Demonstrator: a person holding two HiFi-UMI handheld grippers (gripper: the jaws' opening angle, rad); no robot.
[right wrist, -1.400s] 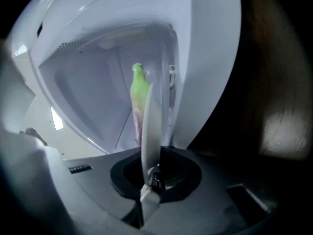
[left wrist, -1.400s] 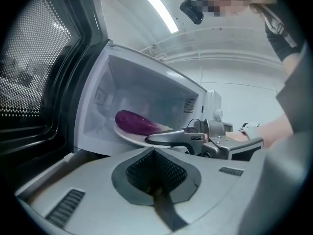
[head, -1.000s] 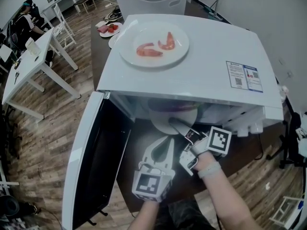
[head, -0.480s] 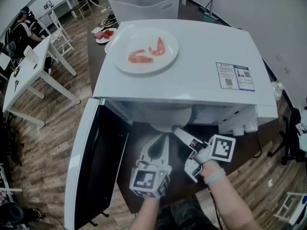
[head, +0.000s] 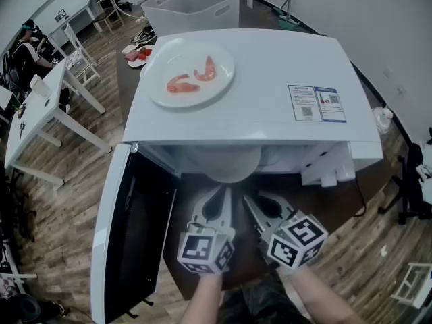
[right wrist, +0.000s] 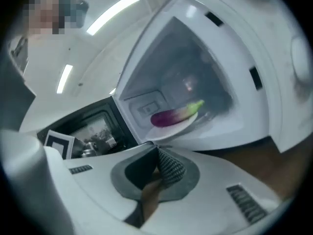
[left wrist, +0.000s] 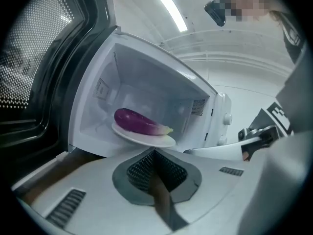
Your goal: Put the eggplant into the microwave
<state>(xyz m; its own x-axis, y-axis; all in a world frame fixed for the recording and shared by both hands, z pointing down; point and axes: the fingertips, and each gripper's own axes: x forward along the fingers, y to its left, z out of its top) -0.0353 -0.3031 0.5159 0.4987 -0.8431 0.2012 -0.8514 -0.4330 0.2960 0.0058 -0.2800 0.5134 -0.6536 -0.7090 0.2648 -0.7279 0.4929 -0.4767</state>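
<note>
A purple eggplant with a green stem lies on a white plate inside the open microwave. The right gripper view shows the eggplant and the plate too. In the head view only the plate's rim shows under the microwave's top. My left gripper is shut and empty just in front of the opening. Beside it, my right gripper is also shut, with nothing between its jaws. Both point at the cavity and neither touches the plate.
The microwave door hangs open to the left. A white plate with two shrimps sits on the microwave's top. Control knobs are on the right front. A white bin stands behind, white tables at left.
My right gripper has drawn back from the plate in the opening, rolled over, and closed. It now sits level beside the left gripper, which has stayed in place.
</note>
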